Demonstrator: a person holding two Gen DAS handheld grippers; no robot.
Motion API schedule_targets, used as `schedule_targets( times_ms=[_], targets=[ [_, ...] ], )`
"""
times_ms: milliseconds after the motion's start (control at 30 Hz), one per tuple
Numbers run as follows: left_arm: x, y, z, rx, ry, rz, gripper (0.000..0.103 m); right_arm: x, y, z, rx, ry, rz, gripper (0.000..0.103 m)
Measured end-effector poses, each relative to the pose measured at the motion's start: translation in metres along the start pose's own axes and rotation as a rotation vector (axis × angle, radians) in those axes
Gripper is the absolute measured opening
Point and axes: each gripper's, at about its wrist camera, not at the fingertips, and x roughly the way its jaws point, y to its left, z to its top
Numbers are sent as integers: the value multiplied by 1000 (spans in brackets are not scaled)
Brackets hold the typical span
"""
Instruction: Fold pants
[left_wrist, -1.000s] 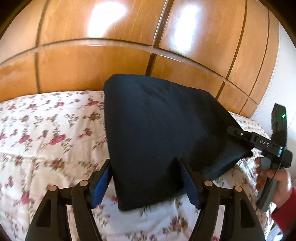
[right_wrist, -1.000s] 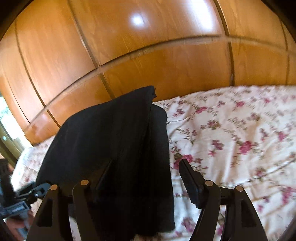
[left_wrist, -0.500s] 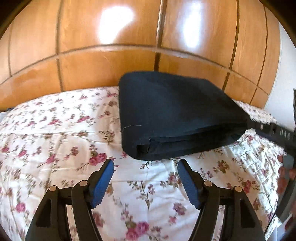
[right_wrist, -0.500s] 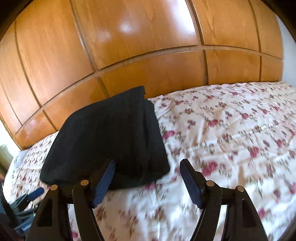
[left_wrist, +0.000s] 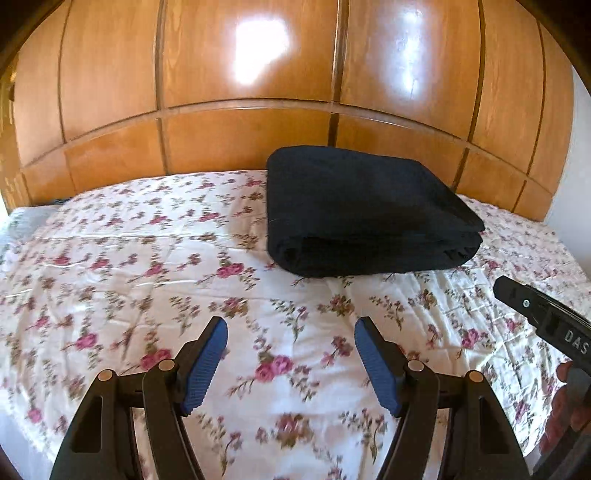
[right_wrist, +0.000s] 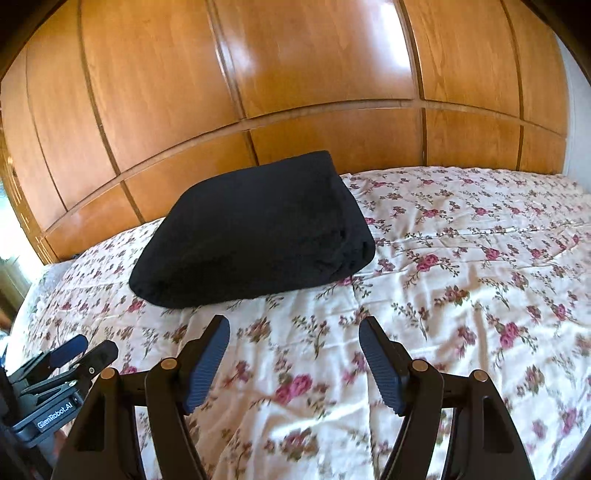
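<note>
Looks close to finished: pants (left_wrist: 364, 210) already folded into a thick dark bundle, several layers showing at the near edge, lying flat on the flowered bedspread (left_wrist: 147, 280) toward the far side of the bed, just in front of the wooden headboard (left_wrist: 240, 136). Nothing obvious left beyond perhaps squaring the stack, though the far edge of the bundle cannot be checked from either view. Left tongs (left_wrist: 290, 363) spread wide with nothing between the blue pads (left_wrist: 207, 360), angled down at the bedspread, clear of the pants. Right tongs (right_wrist: 293, 363) likewise wide apart and empty, tilted down over bare bedspread, with the bundle ahead and to the left. Each pair visible at the edge of the other's view, side by side, both set back on the near side of the bed. Part of a hand (left_wrist: 565, 410) seen gripping the right handle at the far right.
</note>
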Motion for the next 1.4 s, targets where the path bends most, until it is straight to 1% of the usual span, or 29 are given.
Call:
schedule_targets(
  times_ms=[133,267,433,567,633,733,867,1400],
  targets=[
    [-15,-1,-3,1,-14,-9,73,-15,11,-7,-33,-18,-7,75],
    [-29,1,-4,-12,-24,5,73,-26,18,-9,-41,-32,-5,78],
    [-44,3,-4,-20,-44,22,73,-39,27,-10,-56,-51,-6,87],
    [-54,2,-6,-10,-56,45,73,-48,35,-13,-77,-66,-9,91],
    [-58,1,-6,-9,-59,49,73,-53,39,-15,-88,-78,-21,96],
    [-63,2,-6,-13,-57,42,72,-60,42,-18,-91,-95,-33,98],
    [-67,2,-6,-14,-66,57,72,-65,44,-20,-99,-106,-66,99],
    [-74,0,-7,-10,-74,66,72,-68,46,-20,-92,-111,-67,99]
  ],
)
